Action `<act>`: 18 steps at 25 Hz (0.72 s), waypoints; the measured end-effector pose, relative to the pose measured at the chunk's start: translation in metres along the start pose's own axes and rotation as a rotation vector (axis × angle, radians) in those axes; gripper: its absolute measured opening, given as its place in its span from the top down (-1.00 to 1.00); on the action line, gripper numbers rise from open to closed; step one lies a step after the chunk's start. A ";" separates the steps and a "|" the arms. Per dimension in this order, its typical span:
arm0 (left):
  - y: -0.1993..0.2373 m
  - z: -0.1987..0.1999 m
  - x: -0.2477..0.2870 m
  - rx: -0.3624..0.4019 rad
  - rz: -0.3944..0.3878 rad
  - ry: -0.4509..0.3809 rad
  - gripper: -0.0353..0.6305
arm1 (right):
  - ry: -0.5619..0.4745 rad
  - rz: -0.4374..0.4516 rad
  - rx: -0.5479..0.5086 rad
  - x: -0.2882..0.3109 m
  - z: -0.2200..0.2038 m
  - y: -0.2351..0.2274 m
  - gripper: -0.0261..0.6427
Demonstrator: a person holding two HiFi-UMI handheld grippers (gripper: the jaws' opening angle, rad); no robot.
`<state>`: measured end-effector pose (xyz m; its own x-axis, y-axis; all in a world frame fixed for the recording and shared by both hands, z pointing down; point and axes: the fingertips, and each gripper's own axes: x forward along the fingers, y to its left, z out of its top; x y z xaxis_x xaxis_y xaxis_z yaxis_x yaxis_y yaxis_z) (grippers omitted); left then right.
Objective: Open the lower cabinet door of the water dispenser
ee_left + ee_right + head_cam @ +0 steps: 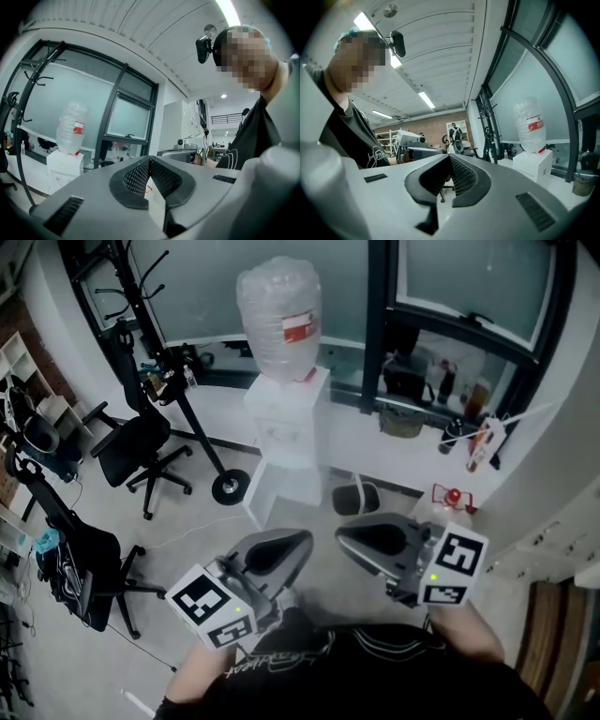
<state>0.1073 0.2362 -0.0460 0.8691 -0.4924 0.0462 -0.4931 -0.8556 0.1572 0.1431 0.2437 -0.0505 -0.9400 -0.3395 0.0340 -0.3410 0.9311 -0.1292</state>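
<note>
- While both grippers are hovering low in the head view, a black office chair (pixel 139 448) is sitting at far left on the pale floor (pixel 187 521), with a black coat stand (pixel 194 418) rising just right of it.
- Right of the stand's round base, the white water dispenser (pixel 286 437) is standing upright against the window wall, its long axis running vertically and its front facing the person. A clear bottle (pixel 278 320) is sitting upside down on its top. Its lower cabinet (pixel 281 488) is showing as a plain white face, too washed out to pick out the door's edges.
- The left gripper (pixel 302 538) is pointing level towards the dispenser, well apart from it. Its jaws are pressing together on nothing, and the left gripper view is showing the ribbed pads (pixel 139 177) meeting at their tips.
- Just beside it, the right gripper (pixel 343 532) is lying roughly parallel, its jaws likewise pressed together and empty.
- Small items are lining the window sill (pixel 427 423) at far right.
</note>
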 end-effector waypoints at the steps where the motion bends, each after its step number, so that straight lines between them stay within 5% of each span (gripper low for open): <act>1: -0.001 -0.001 0.001 0.001 -0.002 0.002 0.89 | -0.001 -0.003 -0.001 -0.001 0.000 0.001 0.89; 18: -0.012 -0.005 0.003 0.018 -0.040 0.024 0.89 | -0.020 -0.018 0.021 -0.004 -0.007 0.007 0.89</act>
